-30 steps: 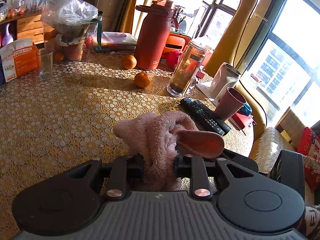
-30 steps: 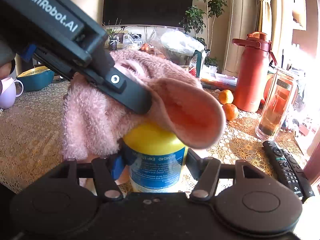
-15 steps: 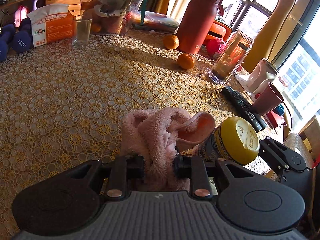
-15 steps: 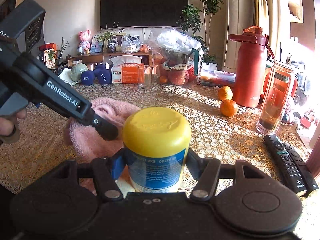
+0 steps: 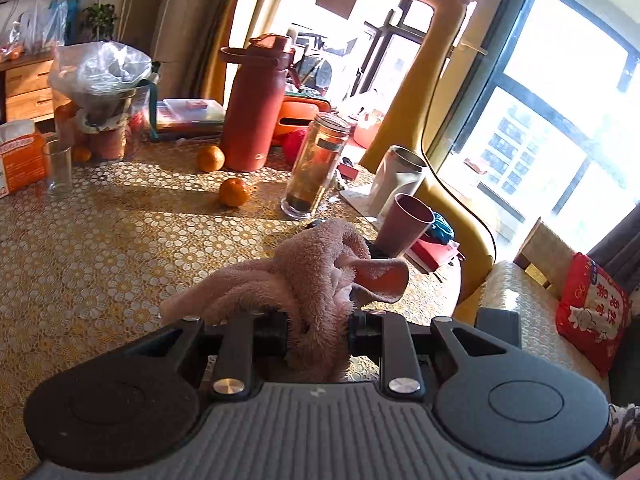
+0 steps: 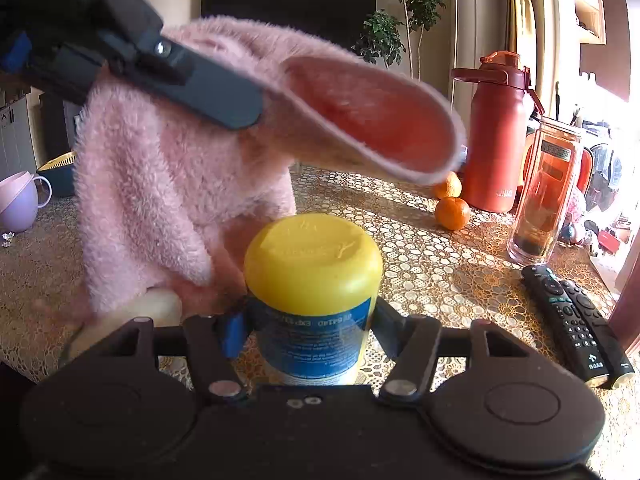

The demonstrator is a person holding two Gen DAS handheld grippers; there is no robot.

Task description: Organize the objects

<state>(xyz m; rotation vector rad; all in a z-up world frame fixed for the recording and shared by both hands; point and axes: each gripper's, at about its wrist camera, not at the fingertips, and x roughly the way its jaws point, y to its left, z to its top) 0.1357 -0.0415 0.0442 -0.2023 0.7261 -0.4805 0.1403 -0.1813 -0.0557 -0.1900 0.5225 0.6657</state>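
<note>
Pink fluffy towel (image 6: pixel 172 168) hangs bunched in the left hand-held gripper (image 5: pixel 316 320), whose jaws are clamped narrowly on it, lifted above the lace-covered bench (image 5: pixel 100 248) and drooping over the yellow-lidded jar (image 6: pixel 314 292). That jar sits upright between the jaws of the right hand-held gripper (image 6: pixel 312 320), which press its blue-labelled sides. Two black remotes (image 6: pixel 576 324) lie just right of it.
</note>
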